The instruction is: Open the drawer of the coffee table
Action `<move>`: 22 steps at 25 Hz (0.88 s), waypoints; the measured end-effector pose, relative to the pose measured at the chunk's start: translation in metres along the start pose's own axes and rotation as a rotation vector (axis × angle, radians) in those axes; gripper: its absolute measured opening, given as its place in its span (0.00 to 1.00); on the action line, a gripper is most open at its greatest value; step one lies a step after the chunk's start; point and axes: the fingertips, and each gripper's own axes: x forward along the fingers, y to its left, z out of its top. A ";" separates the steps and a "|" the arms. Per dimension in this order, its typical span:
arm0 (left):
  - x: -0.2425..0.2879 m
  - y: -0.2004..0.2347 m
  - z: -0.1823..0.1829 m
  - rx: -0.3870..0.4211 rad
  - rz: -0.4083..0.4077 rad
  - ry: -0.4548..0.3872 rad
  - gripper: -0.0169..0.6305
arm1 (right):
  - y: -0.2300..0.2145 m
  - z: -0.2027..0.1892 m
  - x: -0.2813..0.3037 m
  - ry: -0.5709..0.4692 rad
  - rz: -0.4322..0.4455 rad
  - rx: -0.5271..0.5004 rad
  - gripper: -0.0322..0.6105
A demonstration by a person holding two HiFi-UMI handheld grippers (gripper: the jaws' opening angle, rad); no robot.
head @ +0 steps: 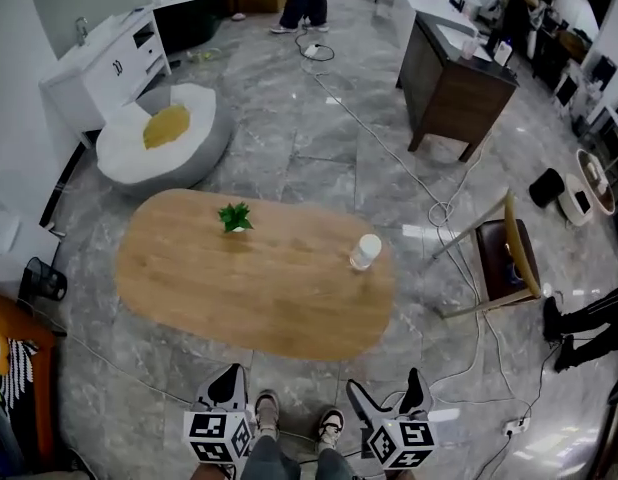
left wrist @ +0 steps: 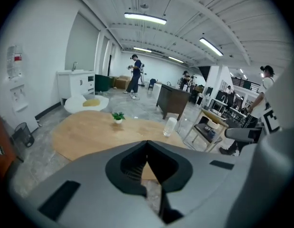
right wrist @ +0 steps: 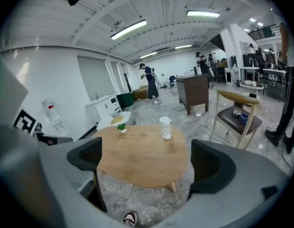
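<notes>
The oval, smooth pale-wood coffee table (head: 259, 278) stands on glossy grey marble floor (head: 319, 148), just ahead of both grippers. No drawer is seen; it is best sought under the near edge and pulled straight. The left gripper (head: 229, 376) is closed on nothing, the right gripper (head: 386, 386) spread wide, empty. A small green potted plant (head: 235, 217) sits near the far edge, a white-capped clear jar (head: 366, 251) near the right end

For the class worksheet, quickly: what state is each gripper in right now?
Left gripper: closed, holding nothing.
Right gripper: open, holding nothing.
</notes>
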 end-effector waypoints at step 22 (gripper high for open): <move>0.128 0.016 -0.170 0.008 -0.014 0.226 0.01 | -0.064 -0.229 0.140 0.198 0.111 -0.031 0.96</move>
